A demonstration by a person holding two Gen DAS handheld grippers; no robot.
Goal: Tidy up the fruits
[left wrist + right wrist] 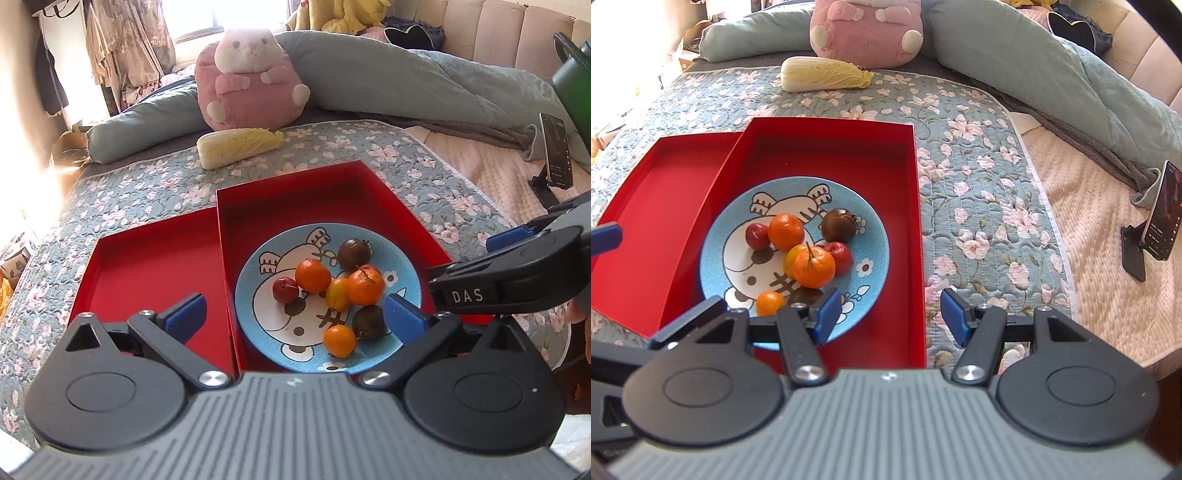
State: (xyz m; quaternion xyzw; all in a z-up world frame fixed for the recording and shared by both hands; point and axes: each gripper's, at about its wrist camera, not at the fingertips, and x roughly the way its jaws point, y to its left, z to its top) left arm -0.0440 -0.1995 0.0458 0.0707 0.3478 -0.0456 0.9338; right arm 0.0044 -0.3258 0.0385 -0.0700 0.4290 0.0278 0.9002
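A blue cartoon plate (404,284) (875,225) sits inside a deep red box (288,195) (908,206). On it lie several small fruits: oranges (313,275) (785,232), small red fruits (285,290) (757,236), dark brown fruits (354,253) (839,224) and a yellow-orange one (337,293). A shallow red lid (147,273) (646,206) lies to the left. My left gripper (295,317) is open and empty above the plate's near edge. My right gripper (892,315) is open and empty over the box's right wall, also seen in the left wrist view (517,273).
The boxes rest on a floral quilt (406,155) (979,177) on a bed. A napa cabbage (238,147) (825,74), a pink plush (247,81) (866,29) and a grey-green duvet (406,85) lie behind. A phone on a stand (556,155) (1163,218) is at right.
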